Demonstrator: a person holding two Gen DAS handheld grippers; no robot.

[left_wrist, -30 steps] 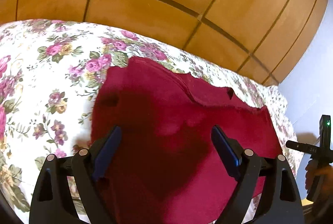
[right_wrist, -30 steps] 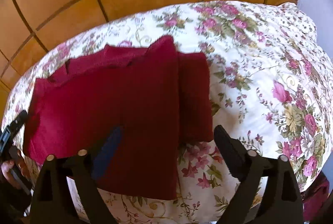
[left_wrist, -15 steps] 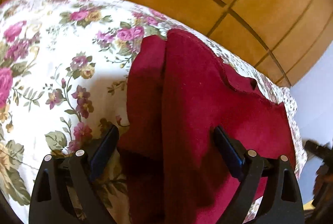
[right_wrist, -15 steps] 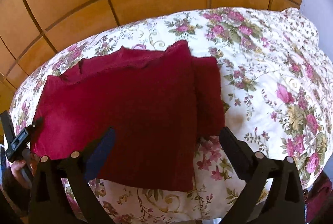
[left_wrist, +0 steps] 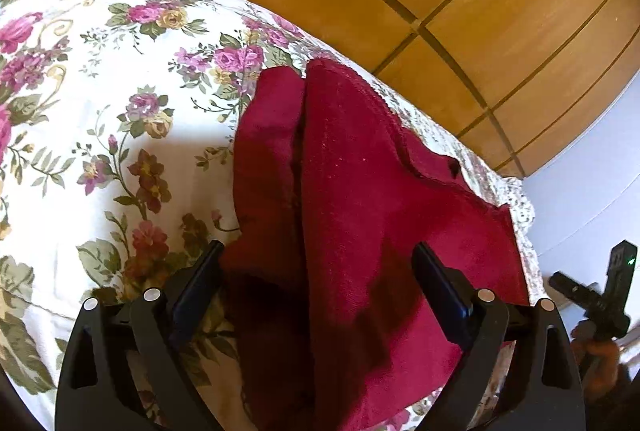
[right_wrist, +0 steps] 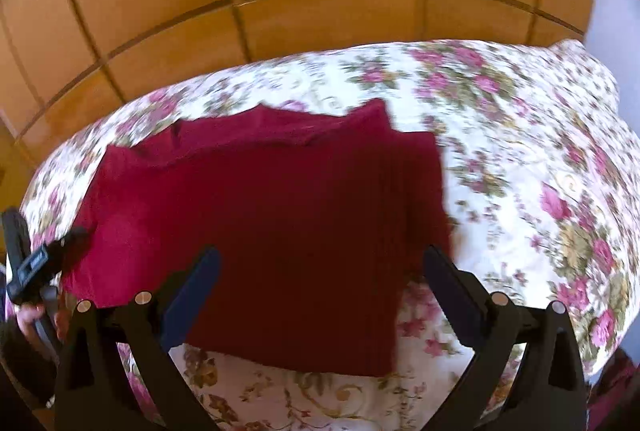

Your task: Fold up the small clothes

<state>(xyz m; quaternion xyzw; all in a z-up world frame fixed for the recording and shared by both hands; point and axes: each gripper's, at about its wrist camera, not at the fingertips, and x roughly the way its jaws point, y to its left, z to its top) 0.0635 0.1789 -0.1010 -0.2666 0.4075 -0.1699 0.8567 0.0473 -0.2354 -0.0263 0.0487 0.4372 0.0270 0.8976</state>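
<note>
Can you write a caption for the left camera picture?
Open left gripper above a partly folded red garment on a floral bedspread.

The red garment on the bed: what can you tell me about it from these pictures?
The red garment is dark crimson, of a soft, slightly fuzzy fabric. It lies flat on the floral bedspread, already partly folded: one side is turned over, so that a narrower strip sticks out beside the upper layer. A curved edge, maybe a neckline, shows at the far end. Nothing grips it; the jaws of both grippers stand open above its near edge.
</note>
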